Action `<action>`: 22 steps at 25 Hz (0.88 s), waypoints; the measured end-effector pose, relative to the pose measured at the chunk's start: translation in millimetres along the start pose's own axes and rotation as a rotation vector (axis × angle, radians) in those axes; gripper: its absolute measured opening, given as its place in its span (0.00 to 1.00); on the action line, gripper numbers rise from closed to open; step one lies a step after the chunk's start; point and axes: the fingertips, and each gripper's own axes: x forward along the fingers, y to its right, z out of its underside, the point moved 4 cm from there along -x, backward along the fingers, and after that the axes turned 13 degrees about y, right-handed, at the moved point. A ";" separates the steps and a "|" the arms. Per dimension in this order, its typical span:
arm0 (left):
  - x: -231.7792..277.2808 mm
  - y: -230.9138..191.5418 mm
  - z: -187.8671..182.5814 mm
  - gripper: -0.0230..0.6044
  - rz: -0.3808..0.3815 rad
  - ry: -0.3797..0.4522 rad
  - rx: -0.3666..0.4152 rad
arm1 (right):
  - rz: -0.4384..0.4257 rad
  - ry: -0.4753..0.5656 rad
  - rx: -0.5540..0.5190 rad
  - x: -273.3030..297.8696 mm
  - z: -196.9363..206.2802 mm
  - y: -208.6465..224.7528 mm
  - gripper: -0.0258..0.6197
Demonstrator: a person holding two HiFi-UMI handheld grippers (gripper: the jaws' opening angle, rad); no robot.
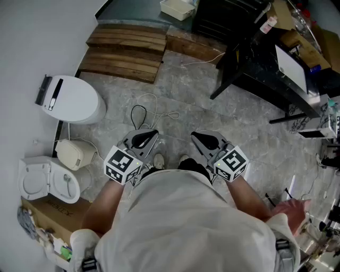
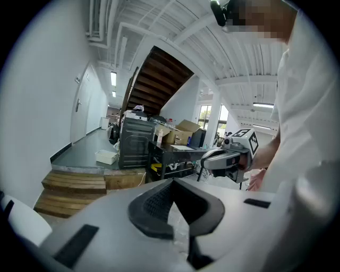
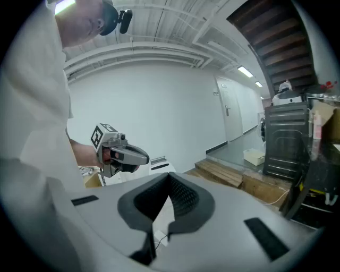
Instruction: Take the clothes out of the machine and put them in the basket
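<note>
A dark boxy machine (image 2: 135,143) is standing far off on the raised grey platform beyond the wooden steps (image 1: 127,50). Its front is looking slatted and black, and boxes are sitting beside it to the right. Whether it is holding any clothes cannot be told from here. A shallow white tub (image 1: 178,8) is lying on the same platform just to the left of the machine, pale and rectangular, well apart from both grippers.

The person in the white shirt (image 1: 186,223) is standing on the mottled grey floor (image 1: 249,143) and holding both grippers out in front of the waist, side by side and a little apart. The left gripper (image 1: 144,137) is pointing away from the body and tilting slightly downward, with its marker cube sitting nearest the person. Its jaws are clenched tip to tip, gripping nothing. The right gripper (image 1: 204,139) is mirroring that pose, angled a little down toward the far floor, and its jaws are likewise pressed together and empty. Both forearms are reaching forward from under the shirt, with the elbows staying close to the sides.

A thin black cable (image 1: 139,114) is looping on the floor just beyond the left gripper. A white rounded appliance (image 1: 74,98) is resting against the left wall, and a black table (image 1: 255,58) is standing at the far right.
</note>
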 end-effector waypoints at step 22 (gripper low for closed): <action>78.1 -29.6 -31.6 0.03 -0.086 -0.033 0.006 | -0.043 0.099 0.078 64.3 -11.0 135.9 0.17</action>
